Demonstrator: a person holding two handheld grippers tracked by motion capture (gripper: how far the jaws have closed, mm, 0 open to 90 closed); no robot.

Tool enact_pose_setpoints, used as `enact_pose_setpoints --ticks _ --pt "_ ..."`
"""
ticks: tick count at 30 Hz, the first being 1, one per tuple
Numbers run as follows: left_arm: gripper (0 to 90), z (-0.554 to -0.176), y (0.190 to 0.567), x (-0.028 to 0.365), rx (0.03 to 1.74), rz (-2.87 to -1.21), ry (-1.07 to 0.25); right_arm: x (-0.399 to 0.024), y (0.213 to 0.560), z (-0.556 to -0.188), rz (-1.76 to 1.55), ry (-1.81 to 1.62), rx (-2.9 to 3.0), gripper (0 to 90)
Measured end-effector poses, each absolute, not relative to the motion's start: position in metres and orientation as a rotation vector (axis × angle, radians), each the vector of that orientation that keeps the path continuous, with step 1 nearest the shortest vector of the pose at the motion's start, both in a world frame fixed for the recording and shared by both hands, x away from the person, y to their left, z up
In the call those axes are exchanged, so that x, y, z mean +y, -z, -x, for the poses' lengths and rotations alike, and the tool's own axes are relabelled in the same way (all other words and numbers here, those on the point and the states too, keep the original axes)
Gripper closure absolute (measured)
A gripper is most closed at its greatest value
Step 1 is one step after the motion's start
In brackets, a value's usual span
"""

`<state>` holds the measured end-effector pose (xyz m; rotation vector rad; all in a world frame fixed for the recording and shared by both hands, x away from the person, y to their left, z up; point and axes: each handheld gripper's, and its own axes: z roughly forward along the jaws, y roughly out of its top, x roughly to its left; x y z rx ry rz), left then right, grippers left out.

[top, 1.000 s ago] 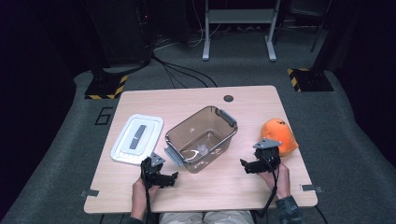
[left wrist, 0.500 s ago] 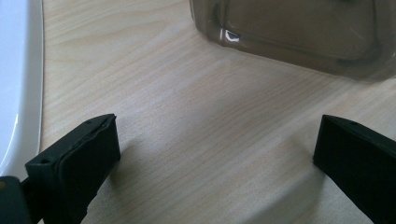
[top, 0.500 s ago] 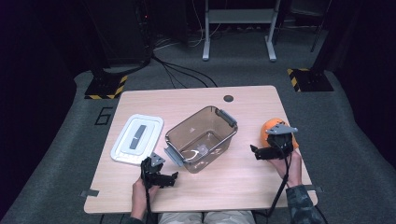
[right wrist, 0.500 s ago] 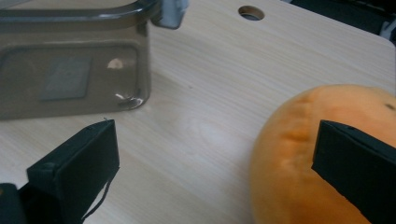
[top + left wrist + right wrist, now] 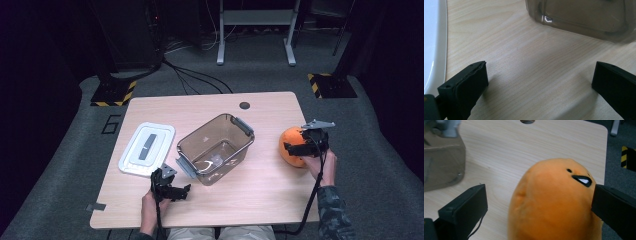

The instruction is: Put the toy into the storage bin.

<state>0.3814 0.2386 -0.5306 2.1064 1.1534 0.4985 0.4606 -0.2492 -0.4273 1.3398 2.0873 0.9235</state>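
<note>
A: We start at the right gripper (image 5: 539,207). We see its jaws spread wide around the orange plush toy (image 5: 554,202). The far jaw touches the toy beside its small black mouth; the near jaw stands clear, with bare table (image 5: 506,157) in the gap.

B: In the high view we confirm it: the right gripper (image 5: 306,146) sits over the orange plush toy (image 5: 291,148) near the table's right edge, and covers much of the toy's right side. Its grey plate projects above.

A: The toy's lower part is cut off by the frame in the right gripper view, so we cannot tell how it rests. The brown clear bin (image 5: 441,160) is cropped at the left, its grey latch blurred.

B: The left gripper (image 5: 539,82) also has its jaws spread, with nothing between them but wood. It sits low over the table.

A: Ahead of it we see only the bin's lower wall (image 5: 584,17); the white lid (image 5: 434,45) is a strip at the left edge.

B: From above, the left gripper (image 5: 172,187) lies just in front of the bin (image 5: 215,147), with the lid (image 5: 147,149) to its left. We cannot make out the bin's contents through the glare.
</note>
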Motion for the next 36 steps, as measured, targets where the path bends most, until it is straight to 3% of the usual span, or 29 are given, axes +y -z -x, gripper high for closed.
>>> enact_pose_setpoints --ticks 11,17,24,30,36 --pt "0.1 -0.381 0.531 0.239 1.154 -2.106 -0.499 -0.275 0.465 -0.484 -1.580 -0.935 2.096 0.3" --pt "0.1 -0.381 0.531 0.239 1.154 -2.106 -0.500 -0.276 0.469 -0.486 -1.611 -0.953 2.102 16.2" --pt "0.1 -0.381 0.531 0.238 1.154 -2.106 -0.499 -0.274 0.468 -0.477 -1.574 -0.960 2.097 43.0" --pt "0.1 -0.381 0.531 0.238 1.156 -2.104 -0.499 -0.271 0.467 -0.470 -1.555 -0.969 2.028 52.8" --pt "0.1 -0.381 0.531 0.238 1.160 -2.102 -0.498 -0.267 0.463 -0.468 -1.542 -0.960 1.992 54.9"
